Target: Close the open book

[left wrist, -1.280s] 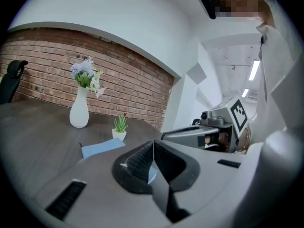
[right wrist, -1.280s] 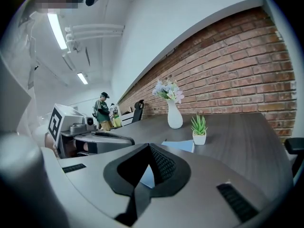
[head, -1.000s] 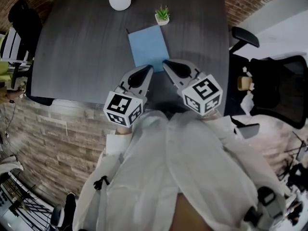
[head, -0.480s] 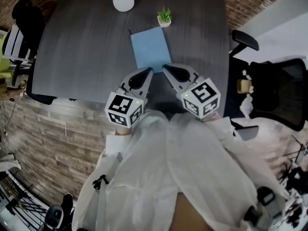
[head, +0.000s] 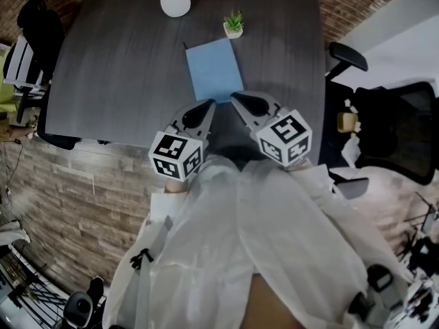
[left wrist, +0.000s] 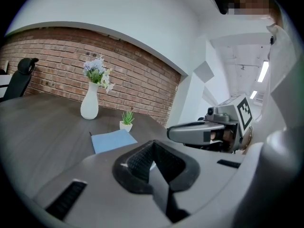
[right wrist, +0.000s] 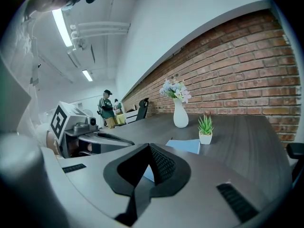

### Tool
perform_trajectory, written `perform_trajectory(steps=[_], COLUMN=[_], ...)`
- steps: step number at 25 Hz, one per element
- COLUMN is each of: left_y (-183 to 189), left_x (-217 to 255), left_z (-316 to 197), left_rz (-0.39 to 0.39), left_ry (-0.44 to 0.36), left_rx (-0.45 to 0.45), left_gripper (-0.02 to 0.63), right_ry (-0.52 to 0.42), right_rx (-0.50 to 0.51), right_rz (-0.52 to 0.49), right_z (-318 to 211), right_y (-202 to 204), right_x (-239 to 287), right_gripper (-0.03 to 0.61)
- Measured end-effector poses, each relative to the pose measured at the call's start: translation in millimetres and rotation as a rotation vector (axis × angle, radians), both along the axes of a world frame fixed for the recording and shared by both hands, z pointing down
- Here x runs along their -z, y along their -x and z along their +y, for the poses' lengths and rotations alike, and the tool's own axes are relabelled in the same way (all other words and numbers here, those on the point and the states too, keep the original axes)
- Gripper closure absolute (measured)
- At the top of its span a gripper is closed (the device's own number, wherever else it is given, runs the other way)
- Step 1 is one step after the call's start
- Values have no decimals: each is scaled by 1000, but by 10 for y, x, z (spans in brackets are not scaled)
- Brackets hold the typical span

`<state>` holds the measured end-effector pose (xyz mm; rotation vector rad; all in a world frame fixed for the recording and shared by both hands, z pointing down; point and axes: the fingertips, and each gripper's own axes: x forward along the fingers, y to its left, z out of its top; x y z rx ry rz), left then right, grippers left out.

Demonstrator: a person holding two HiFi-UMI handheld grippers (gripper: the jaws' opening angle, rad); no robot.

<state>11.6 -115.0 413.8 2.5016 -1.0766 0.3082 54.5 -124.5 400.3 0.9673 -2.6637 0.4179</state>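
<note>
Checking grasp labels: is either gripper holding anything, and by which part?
Nothing. The left gripper and right gripper are shut and empty; the blue book lies beyond them.

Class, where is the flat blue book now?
In the head view, the flat blue book lies on the dark wooden table, just below the small potted plant.

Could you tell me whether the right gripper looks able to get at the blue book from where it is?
Probably yes: the right gripper hangs right by the near corner of the blue book, with nothing between them. Its jaws are shut, so they would need opening to grip.
</note>
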Motion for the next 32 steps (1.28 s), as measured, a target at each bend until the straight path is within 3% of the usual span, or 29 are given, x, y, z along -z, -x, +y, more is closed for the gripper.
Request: perform_trajectory(steps=[32], left_y=[-22], left_x=[-57], left_z=[30], left_rz=[-13], left_ry=[22], left_rx=[-6], left_gripper=[609], right_ry=[18], right_rx=[6], right_rz=[21], right_z=[20], right_y=[13], right_x=[-84], right_gripper=[574])
